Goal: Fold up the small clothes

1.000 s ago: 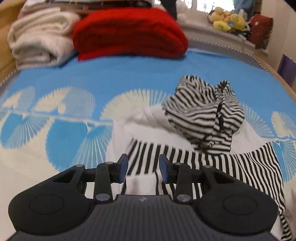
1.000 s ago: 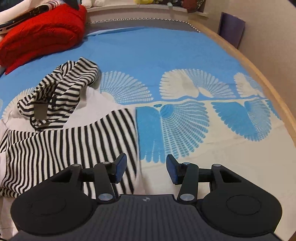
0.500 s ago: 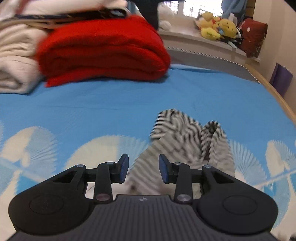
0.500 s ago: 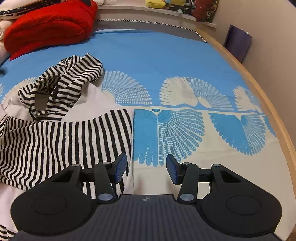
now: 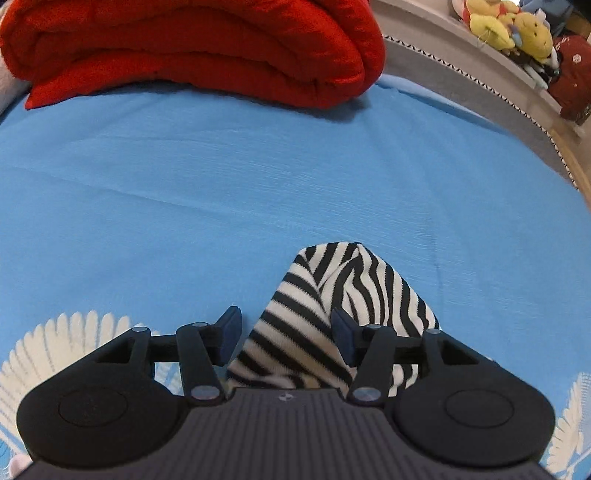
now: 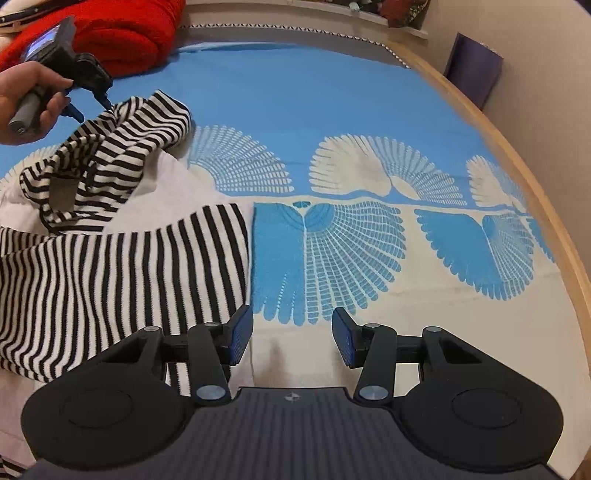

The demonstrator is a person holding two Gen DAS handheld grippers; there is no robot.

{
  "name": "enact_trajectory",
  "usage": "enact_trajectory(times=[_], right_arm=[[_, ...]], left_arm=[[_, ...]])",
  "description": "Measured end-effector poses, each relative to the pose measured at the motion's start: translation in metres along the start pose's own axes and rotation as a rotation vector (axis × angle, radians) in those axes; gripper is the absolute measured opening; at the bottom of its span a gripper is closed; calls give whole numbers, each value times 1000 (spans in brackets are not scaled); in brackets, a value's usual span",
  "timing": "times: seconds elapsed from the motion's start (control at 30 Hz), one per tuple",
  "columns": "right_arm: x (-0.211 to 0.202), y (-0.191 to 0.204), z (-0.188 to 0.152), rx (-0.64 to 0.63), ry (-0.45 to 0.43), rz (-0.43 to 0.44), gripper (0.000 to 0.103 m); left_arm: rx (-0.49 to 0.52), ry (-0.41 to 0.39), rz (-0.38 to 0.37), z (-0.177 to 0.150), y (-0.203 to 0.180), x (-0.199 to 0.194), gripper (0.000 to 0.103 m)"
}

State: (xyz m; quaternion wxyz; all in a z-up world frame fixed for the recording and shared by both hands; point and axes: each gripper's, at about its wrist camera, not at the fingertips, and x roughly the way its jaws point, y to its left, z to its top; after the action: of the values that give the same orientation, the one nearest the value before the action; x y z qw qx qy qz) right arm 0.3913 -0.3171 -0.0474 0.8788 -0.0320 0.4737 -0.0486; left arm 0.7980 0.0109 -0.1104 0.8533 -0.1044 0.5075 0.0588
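Note:
A black-and-white striped small garment (image 6: 110, 277) lies crumpled on the blue patterned bedspread (image 6: 295, 103), its hood-like end (image 6: 122, 147) bunched up at the far side. In the left wrist view my left gripper (image 5: 286, 336) straddles the raised tip of that striped end (image 5: 332, 288). Its jaws are opening, with the cloth between them and a gap at the left pad. The right wrist view shows a hand holding the left gripper (image 6: 90, 107) at the same tip. My right gripper (image 6: 291, 341) is open over the pale bedspread, just right of the garment's striped hem, with nothing between its fingers.
A folded red blanket (image 5: 184, 44) lies beyond the garment at the head of the bed. Plush toys (image 5: 509, 26) sit on a ledge at the far right. A wooden bed rim (image 6: 517, 166) curves along the right side, with a purple object (image 6: 474, 74) behind it.
The left gripper has travelled from over the striped body up to the hood-like tip near the red blanket, and its jaws now stand wider. The right gripper has stayed put.

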Motion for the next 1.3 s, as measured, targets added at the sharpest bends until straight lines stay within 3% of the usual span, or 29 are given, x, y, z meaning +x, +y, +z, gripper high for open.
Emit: enact_trajectory(times=[0.13,0.2,0.23,0.33,0.4,0.57,0.7,0.8,0.87,0.9,0.97,1.0,1.03,1.07,1.1,1.17,1.23,1.3], right_arm=[[1,0,2,-2,-2,1,49],[1,1,2,0,-1,1,49],[1,2,2,0,-1,3,49],[-3,3,4,-4,-9,11,49],[-6,2,5,-8,-19,20,49],[-13,-6,10,41,-32,23,49],[-24,-9,12,88,-57,39,49],[-33,-10,13,127,-83,48,49],[-39,-9,14,146,-102,37,49],[-41,-7,14,151,-110,31,49],[-45,-6,16,169,-120,34,49],[-45,-5,16,179,-122,41,49],[-46,-4,16,190,-122,52,49],[-47,-3,16,202,-121,67,49],[-47,-2,16,219,-120,90,49],[-45,0,15,256,-104,148,49],[-36,5,13,286,-52,214,49],[-23,12,9,294,22,270,49]], left_arm=[[28,1,-15,2,-9,9,57],[91,0,6,3,-16,12,32],[137,15,12,-1,-20,12,1],[255,-31,40,-16,-24,-9,1],[303,-90,3,-28,-21,-39,1],[431,-278,-191,-96,7,-161,1],[535,-342,-333,-182,46,-254,1],[519,-291,-476,-253,86,-308,1],[544,-126,-554,-305,99,-318,3],[639,-47,-497,-333,98,-316,6],[783,4,-357,-368,99,-313,9],[771,6,-337,-369,103,-311,11],[689,-7,-355,-361,111,-312,18],[578,-25,-386,-349,120,-311,29],[459,-41,-410,-336,130,-307,34],[259,-35,-392,-314,142,-288,36],[90,29,-357,-306,150,-258,38],[-10,137,-347,-307,151,-231,38]])
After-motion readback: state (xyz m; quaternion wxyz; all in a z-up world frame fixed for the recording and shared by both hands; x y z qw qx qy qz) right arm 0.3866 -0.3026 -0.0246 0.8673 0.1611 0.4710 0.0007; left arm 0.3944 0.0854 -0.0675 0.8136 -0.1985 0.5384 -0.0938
